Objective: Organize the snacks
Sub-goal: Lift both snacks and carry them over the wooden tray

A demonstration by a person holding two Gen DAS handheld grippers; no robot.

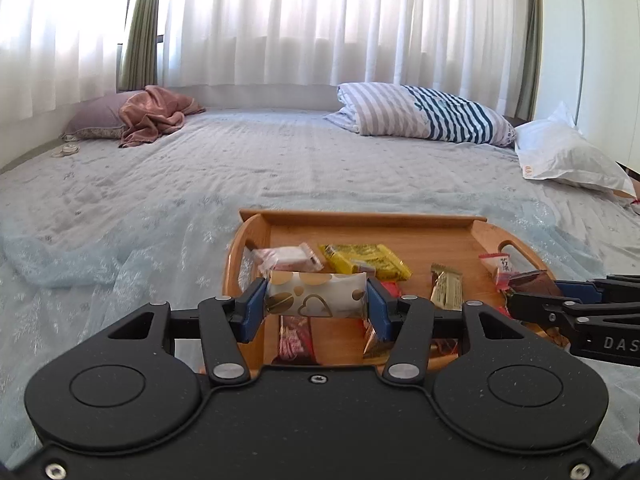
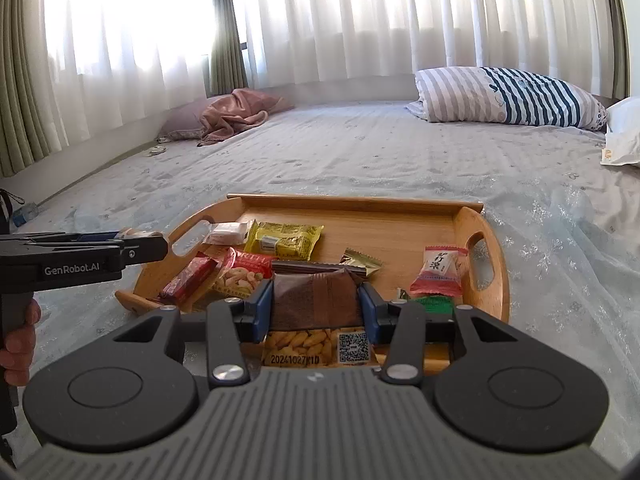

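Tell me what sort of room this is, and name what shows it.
A bedroom, most likely. The wooden tray of snacks sits on a wide bed with a pale floral cover. A striped pillow lies at the far side, and sheer white curtains hang over the windows behind.

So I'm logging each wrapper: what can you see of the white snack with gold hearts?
The white snack packet is a pillow-shaped, glossy wrapper printed with gold hearts and circles. It lies crosswise, roughly level, clamped at both ends between the blue pads of the left hand-held gripper, lifted above the wooden tray. Nothing else appears to touch it.
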